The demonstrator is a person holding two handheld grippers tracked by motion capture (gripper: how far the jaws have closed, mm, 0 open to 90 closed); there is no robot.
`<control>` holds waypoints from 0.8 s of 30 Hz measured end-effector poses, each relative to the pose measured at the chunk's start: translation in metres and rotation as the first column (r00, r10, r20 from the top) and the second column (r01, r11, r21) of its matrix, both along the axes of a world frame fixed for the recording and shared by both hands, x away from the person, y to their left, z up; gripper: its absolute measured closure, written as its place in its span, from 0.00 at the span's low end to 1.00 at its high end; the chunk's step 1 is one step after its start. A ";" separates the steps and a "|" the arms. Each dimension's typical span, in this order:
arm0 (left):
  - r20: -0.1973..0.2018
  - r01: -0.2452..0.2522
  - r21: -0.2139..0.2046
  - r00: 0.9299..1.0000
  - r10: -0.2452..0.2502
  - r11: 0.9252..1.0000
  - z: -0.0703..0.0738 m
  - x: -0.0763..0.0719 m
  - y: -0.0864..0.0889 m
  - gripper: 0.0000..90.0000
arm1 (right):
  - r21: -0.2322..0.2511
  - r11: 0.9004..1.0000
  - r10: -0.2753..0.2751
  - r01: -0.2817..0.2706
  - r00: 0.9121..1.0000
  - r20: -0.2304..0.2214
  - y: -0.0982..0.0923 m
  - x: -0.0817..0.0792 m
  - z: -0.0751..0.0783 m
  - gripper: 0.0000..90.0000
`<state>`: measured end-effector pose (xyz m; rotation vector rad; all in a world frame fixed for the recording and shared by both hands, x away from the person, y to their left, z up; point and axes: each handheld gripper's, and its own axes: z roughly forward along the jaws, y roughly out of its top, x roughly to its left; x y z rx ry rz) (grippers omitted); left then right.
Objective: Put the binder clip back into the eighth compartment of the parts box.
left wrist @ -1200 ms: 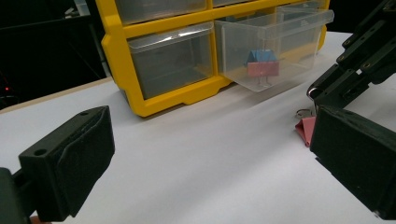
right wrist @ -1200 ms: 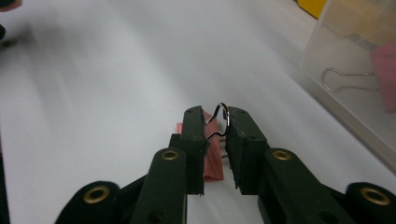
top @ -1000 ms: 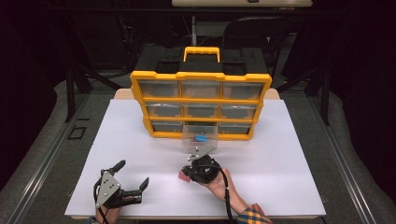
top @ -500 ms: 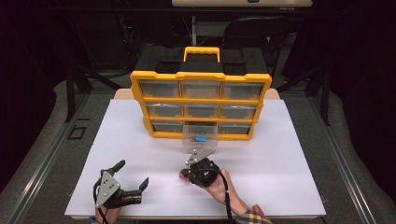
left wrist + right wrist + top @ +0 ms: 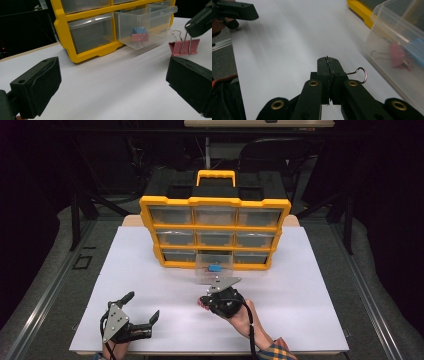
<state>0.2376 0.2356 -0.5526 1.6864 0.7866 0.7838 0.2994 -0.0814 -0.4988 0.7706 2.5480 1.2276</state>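
At the left, the left gripper (image 5: pixel 142 322) rests on the bench (image 5: pixel 310 290) with its fingers (image 5: pixel 37 85) spread wide apart and nothing between them. Farther right, the right gripper (image 5: pixel 329 75) has its fingers clamped on the wire handle of a pink binder clip (image 5: pixel 184 47). The pulled-out clear drawer (image 5: pixel 214 270) lies just ahead of those fingers, its long side crossing their line, nearer this hand.

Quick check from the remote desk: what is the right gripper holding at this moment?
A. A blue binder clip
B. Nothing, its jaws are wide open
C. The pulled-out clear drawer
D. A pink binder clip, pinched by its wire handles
D: in the left gripper view the right gripper pinches the wire handles of the pink binder clip, which hangs just above the table.
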 end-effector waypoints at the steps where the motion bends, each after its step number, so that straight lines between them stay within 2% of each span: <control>1: 0.000 0.000 0.000 1.000 0.000 1.000 0.000 0.000 0.000 0.00 | 0.001 1.000 -0.006 0.006 1.000 0.008 -0.001 0.000 0.002 0.99; 11: 0.000 -0.004 0.000 1.000 0.004 1.000 0.000 0.000 0.001 0.00 | 0.026 0.999 -0.035 0.033 0.998 0.053 -0.014 -0.002 0.024 0.99; 24: 0.002 -0.009 0.003 1.000 0.009 1.000 0.000 -0.001 0.000 0.00 | 0.053 0.996 -0.084 0.078 0.989 0.119 -0.029 -0.002 0.055 0.99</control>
